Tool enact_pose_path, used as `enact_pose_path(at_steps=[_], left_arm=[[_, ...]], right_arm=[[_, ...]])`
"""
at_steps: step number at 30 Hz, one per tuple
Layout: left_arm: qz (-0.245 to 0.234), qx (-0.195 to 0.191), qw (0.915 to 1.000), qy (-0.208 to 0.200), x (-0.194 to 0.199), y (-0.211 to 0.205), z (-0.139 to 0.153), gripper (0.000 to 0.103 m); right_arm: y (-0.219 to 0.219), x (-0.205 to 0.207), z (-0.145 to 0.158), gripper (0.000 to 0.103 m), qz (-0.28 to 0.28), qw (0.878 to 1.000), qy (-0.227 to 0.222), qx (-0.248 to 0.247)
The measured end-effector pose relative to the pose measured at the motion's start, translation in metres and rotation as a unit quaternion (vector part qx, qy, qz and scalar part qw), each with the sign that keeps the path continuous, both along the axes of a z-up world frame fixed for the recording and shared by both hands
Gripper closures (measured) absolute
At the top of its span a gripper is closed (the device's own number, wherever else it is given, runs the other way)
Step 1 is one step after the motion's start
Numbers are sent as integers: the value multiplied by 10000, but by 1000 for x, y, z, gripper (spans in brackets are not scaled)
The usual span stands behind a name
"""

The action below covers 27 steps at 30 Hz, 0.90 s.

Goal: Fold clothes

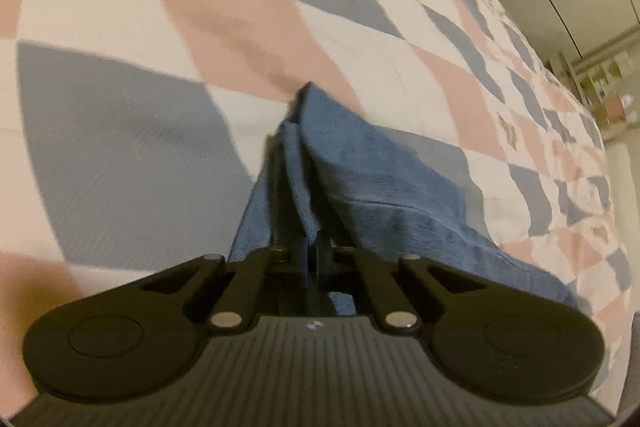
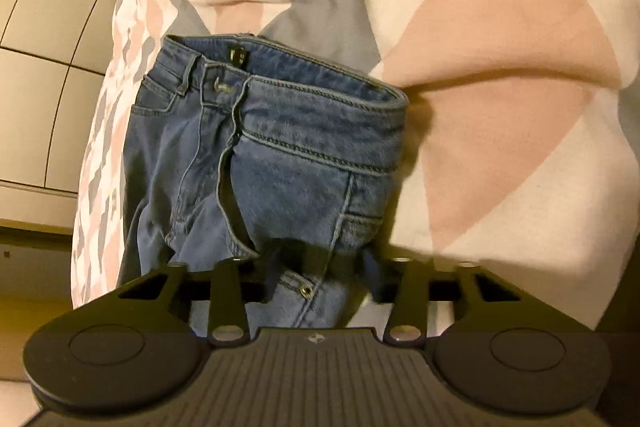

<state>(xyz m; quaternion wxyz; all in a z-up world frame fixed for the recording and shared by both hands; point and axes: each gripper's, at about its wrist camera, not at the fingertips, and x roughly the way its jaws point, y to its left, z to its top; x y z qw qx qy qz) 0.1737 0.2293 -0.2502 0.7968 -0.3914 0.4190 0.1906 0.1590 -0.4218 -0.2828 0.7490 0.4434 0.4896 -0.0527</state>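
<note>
While clamped tight on a fold of blue denim, left gripper [image 1: 298, 163] angled down over a bedspread [image 1: 120, 107] checked in pink, grey and white; fabric draped over both fingers and trailing right. Right gripper [image 2: 316, 267] closed on the jeans [image 2: 280, 147] at the hip, just below the open fly, with denim bunched between the fingers. Waistband [image 2: 320, 99] standing up off the bedspread, button visible. Pale cabinet doors [image 2: 40, 27] beyond the bed edge.

Checkered quilt [image 1: 120, 7] covers bed; blue jeans [image 2: 280, 147] on it.
</note>
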Motion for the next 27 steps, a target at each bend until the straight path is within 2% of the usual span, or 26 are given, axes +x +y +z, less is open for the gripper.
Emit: enact_pose_path(at_steps=[1,4,6,9,12,14,17,19,20,22,24,27], left_arm=[[-91,243,9996,-75,-3,-6,9,103],[-169,639,9961,-588,-25,-19,48,103],[-147,954,9907,-964,-50,-32,86,103],[-16,1633,9745,-1540,-96,-56,153,102],[201,2094,9557,-2058,-158,-86,216,102],[204,2473,9458,-2094,-193,-115,237,100],[251,2148,9685,-1236,-226,-146,209,97],[244,1635,9849,-518,-238,-158,168,84],[179,1407,9898,-113,-243,-165,139,81],[268,1179,9915,480,-255,-180,94,85],[584,1034,9911,595,-270,-185,74,85],[1341,698,9884,164,-299,-173,73,84]], right_arm=[[1,2,4,89,50,9999,-40,-80],[3,3,30,92,331,9981,-454,-271],[5,4,55,92,554,9939,-871,-379],[-4,11,94,92,733,9868,-1363,-469],[-27,20,127,93,850,9805,-1695,-510],[-40,23,146,93,1037,9758,-1852,-519],[-54,24,161,93,1379,9707,-1849,-671],[-66,24,149,93,1505,9733,-1464,-931],[-73,25,138,94,1498,9752,-1214,-1090],[-88,28,109,94,1368,9786,-695,-1373],[-98,33,81,94,1227,9808,-294,-1488],[-101,43,54,93,1280,9791,21,-1580]])
